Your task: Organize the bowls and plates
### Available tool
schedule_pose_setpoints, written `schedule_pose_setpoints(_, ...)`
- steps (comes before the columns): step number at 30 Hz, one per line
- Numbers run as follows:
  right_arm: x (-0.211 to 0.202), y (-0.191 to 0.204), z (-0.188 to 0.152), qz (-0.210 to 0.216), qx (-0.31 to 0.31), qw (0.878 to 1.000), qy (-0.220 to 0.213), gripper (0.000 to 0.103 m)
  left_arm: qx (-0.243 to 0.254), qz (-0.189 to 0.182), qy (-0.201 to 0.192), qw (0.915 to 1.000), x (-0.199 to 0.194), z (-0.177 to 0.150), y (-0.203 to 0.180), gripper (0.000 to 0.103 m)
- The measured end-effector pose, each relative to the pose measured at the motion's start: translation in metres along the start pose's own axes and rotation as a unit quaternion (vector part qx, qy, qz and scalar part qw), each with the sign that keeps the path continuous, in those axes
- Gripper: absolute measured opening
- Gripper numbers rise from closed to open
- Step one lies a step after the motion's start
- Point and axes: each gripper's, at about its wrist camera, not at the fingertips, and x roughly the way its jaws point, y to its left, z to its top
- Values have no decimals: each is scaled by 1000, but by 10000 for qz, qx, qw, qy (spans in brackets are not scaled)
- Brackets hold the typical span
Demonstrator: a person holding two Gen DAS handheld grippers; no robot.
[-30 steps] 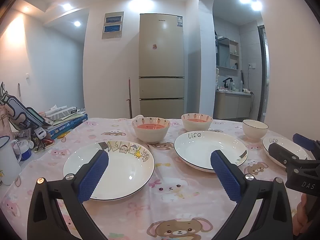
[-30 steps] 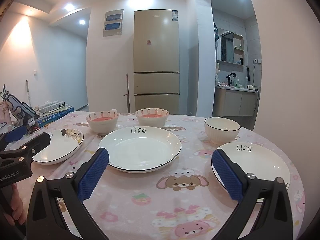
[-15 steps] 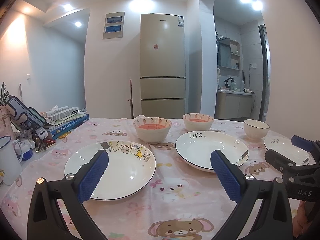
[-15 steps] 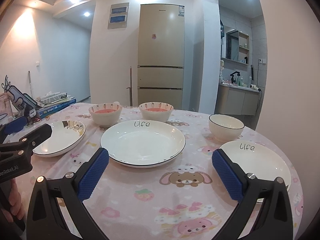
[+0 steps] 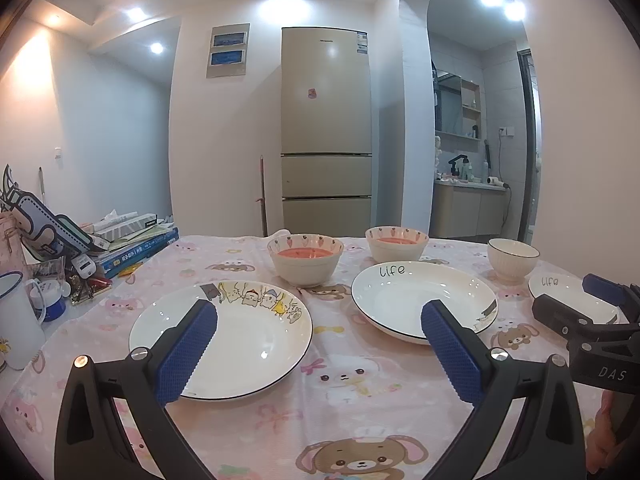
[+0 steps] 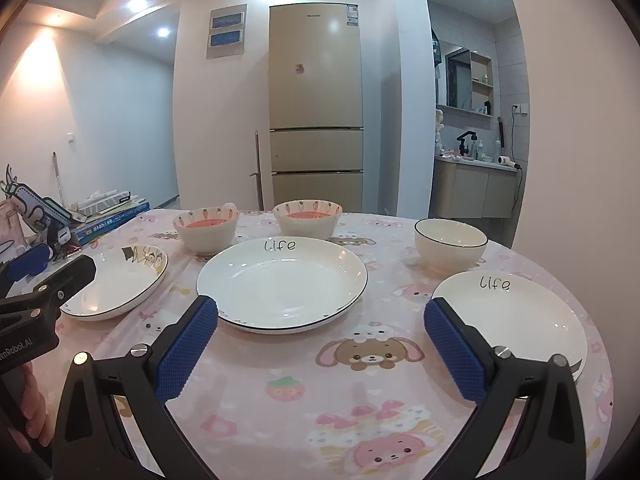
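Two hand-held grippers hover over a table, both with blue-padded fingers spread wide and holding nothing: the left gripper (image 5: 319, 346) and the right gripper (image 6: 320, 346). The pink cartoon-animal tablecloth (image 6: 360, 412) carries three plates. The large "life" plate (image 6: 282, 282) sits centre, a cartoon plate (image 5: 222, 344) to its left, a smaller "life" plate (image 6: 516, 320) to its right. Behind it stand two carrot-patterned bowls (image 6: 307, 218) and, rightward, a plain white bowl (image 6: 450, 244). Farther back, a beige refrigerator (image 6: 316, 108) stands against the wall.
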Motion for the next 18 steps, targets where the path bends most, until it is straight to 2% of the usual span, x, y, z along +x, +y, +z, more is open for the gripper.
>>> schedule_pose_setpoints(18, -4, -2, -1, 48, 32, 10000, -82, 103, 3, 7, -4, 10000, 0, -1, -2, 103)
